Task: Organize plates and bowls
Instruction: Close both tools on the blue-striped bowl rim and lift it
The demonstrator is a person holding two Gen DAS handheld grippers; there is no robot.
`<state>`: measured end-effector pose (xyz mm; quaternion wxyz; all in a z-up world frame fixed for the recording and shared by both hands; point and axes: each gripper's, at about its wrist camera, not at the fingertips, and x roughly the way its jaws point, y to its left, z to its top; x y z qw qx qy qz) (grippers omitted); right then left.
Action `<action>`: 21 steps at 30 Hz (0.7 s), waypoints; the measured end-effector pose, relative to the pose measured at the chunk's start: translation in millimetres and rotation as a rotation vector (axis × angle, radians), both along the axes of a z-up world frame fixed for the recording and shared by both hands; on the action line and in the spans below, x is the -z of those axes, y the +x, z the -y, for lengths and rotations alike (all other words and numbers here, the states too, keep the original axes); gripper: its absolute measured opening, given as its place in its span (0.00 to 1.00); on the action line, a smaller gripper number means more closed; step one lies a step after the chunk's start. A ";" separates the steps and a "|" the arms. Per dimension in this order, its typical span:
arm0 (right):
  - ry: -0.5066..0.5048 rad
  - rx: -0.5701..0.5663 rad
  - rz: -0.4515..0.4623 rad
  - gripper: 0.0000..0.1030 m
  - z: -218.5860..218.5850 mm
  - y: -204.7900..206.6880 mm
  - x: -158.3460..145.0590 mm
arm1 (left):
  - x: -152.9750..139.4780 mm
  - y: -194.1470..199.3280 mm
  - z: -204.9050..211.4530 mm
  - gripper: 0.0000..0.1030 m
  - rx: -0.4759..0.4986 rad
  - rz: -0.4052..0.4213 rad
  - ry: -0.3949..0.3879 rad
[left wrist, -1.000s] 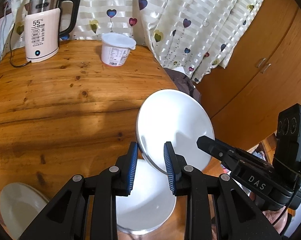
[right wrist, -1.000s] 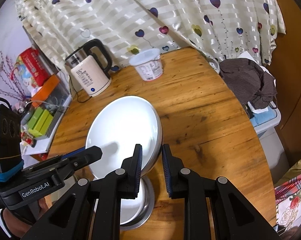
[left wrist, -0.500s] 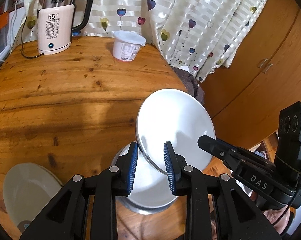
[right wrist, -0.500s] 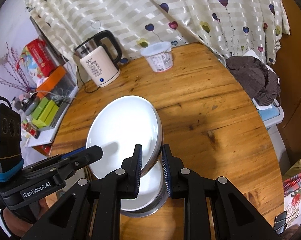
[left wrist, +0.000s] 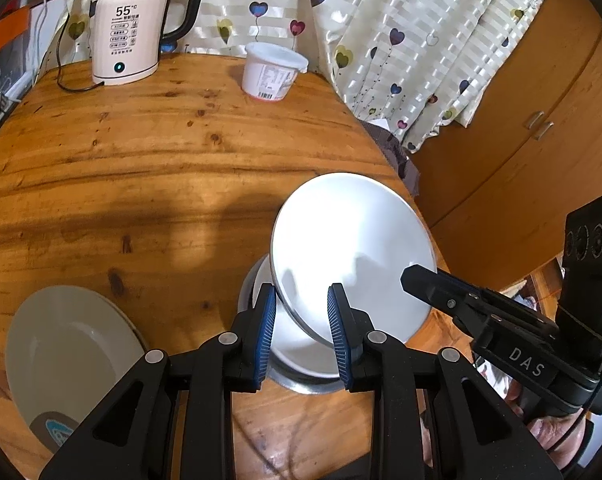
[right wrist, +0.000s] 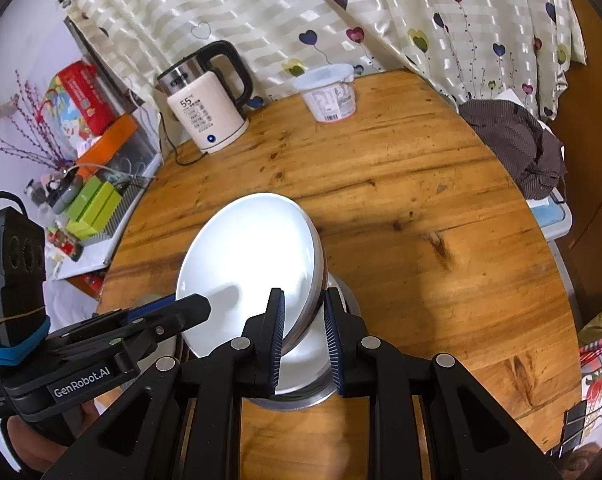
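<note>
We cannot see most of the lower bowl [left wrist: 301,364], hidden under the tilted plate [left wrist: 353,248] and our grippers; the counter [left wrist: 141,168] runs off frame, and the tub [left wrist: 271,72] label is too small to read

The left gripper [left wrist: 301,330] and the right gripper [right wrist: 303,334] are built of black angular plastic, with ribbed blue pads on the fingers [left wrist: 266,334] and silver screws set at the joints. "GenRobot.AI" is printed in white on the left, "DAS" on the right; blue bands are wrapped around the left one's camera block
</note>
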<state>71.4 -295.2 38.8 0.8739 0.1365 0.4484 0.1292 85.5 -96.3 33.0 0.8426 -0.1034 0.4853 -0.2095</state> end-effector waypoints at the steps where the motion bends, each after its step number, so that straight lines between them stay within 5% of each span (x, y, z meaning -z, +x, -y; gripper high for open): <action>1: 0.001 -0.001 -0.004 0.19 -0.5 -0.6 1.5 | 1.0 -1.2 -0.1 0.27 0.000 -0.002 0.003; 21: -0.019 -0.024 -0.055 0.19 -5.3 -3.4 22.4 | 14.8 -9.4 3.4 0.27 -0.012 -0.026 0.071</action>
